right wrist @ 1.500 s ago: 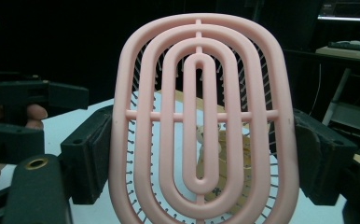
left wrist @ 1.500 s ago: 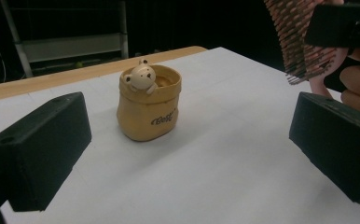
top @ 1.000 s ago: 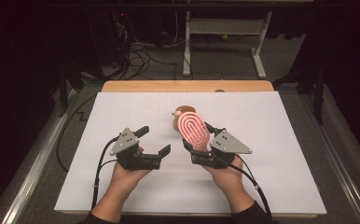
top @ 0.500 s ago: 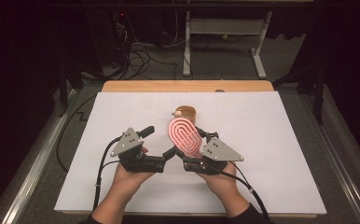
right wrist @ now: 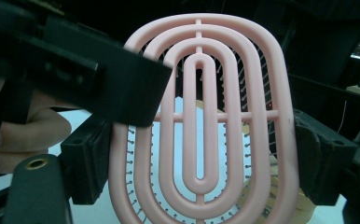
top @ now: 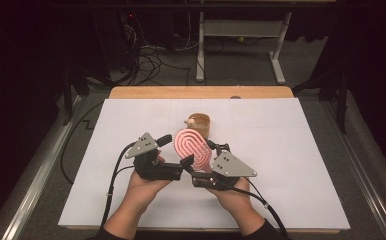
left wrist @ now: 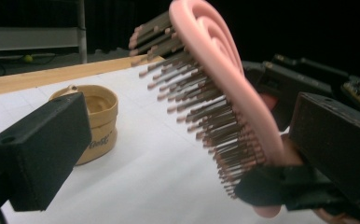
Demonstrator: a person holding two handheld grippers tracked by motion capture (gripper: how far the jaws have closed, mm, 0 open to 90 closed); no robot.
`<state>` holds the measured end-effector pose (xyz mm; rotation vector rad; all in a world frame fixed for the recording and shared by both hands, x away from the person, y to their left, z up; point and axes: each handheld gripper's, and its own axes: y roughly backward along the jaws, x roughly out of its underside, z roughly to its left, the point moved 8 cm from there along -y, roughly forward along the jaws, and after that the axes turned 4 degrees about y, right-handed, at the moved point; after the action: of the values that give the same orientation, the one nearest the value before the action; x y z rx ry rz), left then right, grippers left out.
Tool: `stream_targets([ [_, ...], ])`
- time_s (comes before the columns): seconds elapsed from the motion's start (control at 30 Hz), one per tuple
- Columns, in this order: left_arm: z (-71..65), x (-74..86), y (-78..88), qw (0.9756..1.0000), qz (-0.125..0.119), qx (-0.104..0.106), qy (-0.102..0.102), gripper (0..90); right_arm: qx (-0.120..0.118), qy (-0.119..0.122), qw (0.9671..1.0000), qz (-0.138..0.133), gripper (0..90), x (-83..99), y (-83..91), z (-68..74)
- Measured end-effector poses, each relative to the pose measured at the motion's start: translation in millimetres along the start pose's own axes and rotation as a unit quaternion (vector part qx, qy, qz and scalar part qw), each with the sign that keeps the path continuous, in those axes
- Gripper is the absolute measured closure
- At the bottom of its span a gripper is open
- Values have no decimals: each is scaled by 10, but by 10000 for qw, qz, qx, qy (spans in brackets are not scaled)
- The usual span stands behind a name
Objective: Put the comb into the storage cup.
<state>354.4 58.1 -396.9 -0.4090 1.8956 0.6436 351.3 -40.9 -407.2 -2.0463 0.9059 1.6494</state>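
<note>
My hands: both come in from the near edge of the white paper-covered table (top: 291, 165), each holding a black two-jaw gripper, the two close together near the middle.

My right gripper (top: 207, 156): it is clamped on the pink oval plastic hairbrush with concentric slotted rings (top: 192, 148). In the right gripper view the jaws press against the brush's left and right edges (right wrist: 201, 140), and the smooth back of the brush faces the camera.

Hairbrush: it is lifted off the paper and tilted, with its top leaning away from me. The bristles (left wrist: 201, 112) point towards my left gripper's side and slightly down at the table.

My left gripper (top: 176, 149): its jaws stand apart and hold nothing. In the high view one jaw tip lies by the upper left rim of the brush and the other by its lower edge, so the brush head sits in or just before the gap. I cannot tell whether either jaw touches it.

Beyond the brush: a small tan, squat round cup with ribbed sides (top: 199, 123) stands upright on the paper, just behind the brush head. In the left gripper view it sits beside my left jaw (left wrist: 94, 123).

Far edge: a bare light wooden strip of the tabletop (top: 201, 92) runs beyond the white paper.
</note>
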Motion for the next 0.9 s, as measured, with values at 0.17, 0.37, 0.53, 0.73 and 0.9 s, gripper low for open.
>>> stream_targets([
  [0.17,-17,-83,-15,9999,42,71,130,0,8,7,10000,-18,203,-12,8,0],
  [0.37,-46,-91,-24,9994,63,261,229,137,25,6,10000,-75,203,-38,23,-3],
  [0.53,-55,-86,-25,9978,176,513,390,246,27,30,10000,-64,203,-39,26,-8],
  [0.73,-66,-55,-49,9956,365,696,508,376,32,28,10000,-51,203,-36,18,0],
  [0.9,-80,-47,-55,9949,434,743,520,449,33,46,10000,-36,203,-28,10,4],
])
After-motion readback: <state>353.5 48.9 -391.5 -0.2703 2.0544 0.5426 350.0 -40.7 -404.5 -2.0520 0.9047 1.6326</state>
